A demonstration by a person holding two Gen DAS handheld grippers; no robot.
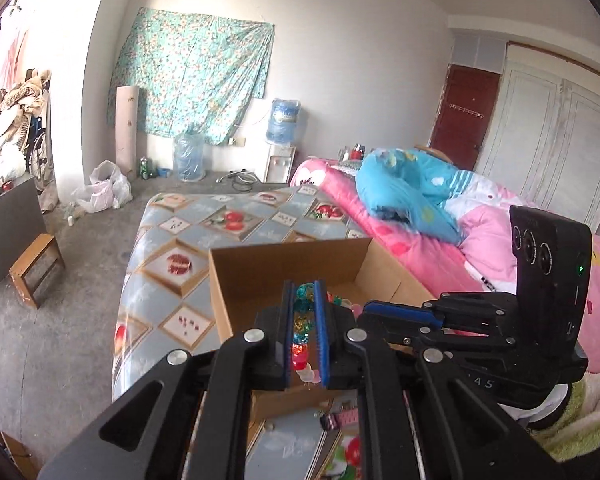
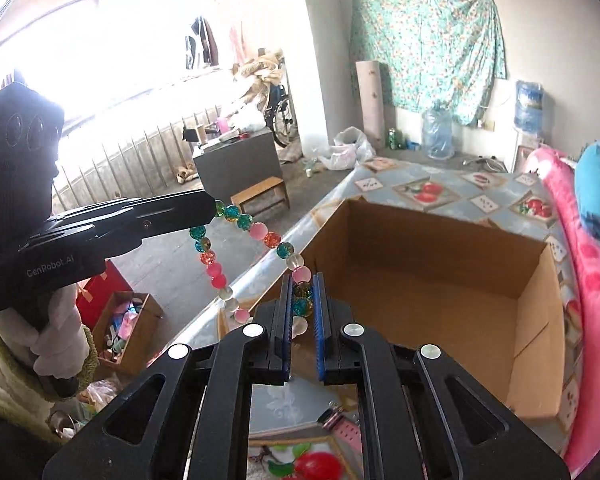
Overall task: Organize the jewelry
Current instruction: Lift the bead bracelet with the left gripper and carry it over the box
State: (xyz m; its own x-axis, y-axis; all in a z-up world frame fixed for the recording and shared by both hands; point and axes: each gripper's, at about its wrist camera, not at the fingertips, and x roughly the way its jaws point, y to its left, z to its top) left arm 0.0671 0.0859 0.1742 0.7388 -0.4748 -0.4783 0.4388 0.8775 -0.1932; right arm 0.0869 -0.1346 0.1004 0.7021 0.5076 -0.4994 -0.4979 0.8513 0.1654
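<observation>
Pink watch strap flat on fruit-print bench, nearest. Right gripper jaws nearly closed, pinching one end of multicoloured glass-bead string. Left gripper jaws nearly closed, pinching other end; string hangs in loop between both, above near rim of open brown cardboard box. Pink quilted bed beyond.

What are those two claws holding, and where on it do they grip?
A beaded bracelet, one loop held by both. The left claw pinches one side of it, the right claw the opposite side, so it hangs stretched between them.
</observation>
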